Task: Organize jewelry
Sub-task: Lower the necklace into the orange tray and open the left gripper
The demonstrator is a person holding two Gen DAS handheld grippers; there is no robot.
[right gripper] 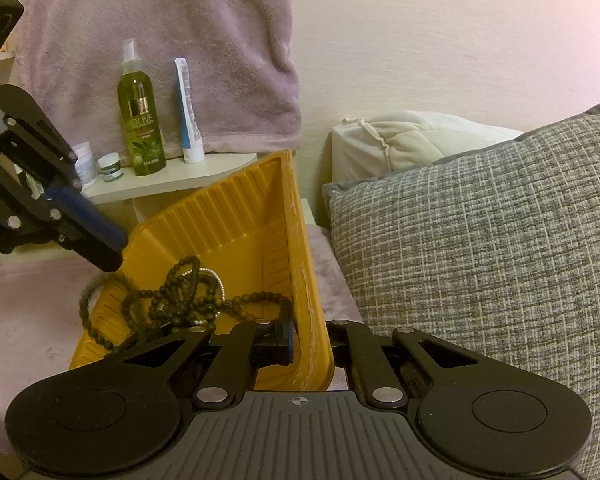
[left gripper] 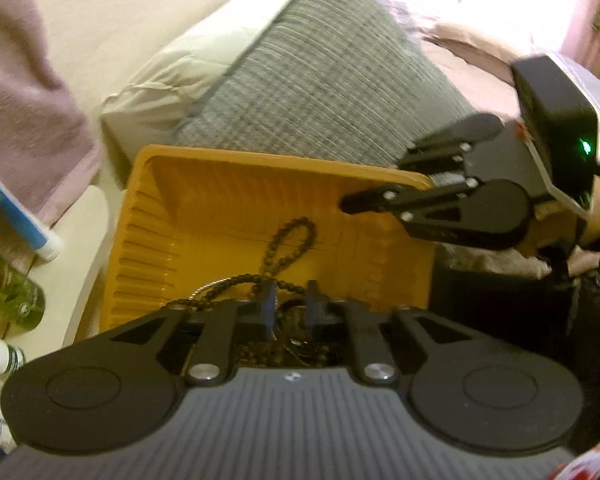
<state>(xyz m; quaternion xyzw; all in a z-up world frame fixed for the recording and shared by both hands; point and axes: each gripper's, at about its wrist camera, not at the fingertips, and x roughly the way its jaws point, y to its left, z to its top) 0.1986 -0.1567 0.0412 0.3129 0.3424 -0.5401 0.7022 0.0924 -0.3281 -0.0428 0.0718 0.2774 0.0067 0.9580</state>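
Observation:
A yellow plastic tray (left gripper: 220, 184) stands tilted on a pink blanket. Dark bead strands (right gripper: 180, 284) and a thin silver chain (right gripper: 216, 280) lie heaped in it. One bead loop (left gripper: 296, 228) stretches across the tray floor, and another strand hangs over the tray's near-left rim. My left gripper (left gripper: 292, 304) points down over the bead heap, a small gap between its pads and a strand running just past the tips. Seen from the right wrist, the left gripper (right gripper: 104, 252) hovers at that rim. My right gripper (right gripper: 312, 340) is shut on the tray's side wall, one finger inside.
A grey woven cushion (right gripper: 480, 240) and a cream pillow (right gripper: 412, 136) crowd the tray's right side. Behind it a white shelf (right gripper: 188, 176) carries a green olive bottle (right gripper: 140, 120), a blue-and-white tube (right gripper: 186, 120) and small jars (right gripper: 110, 166). A pink towel (right gripper: 160, 40) hangs above.

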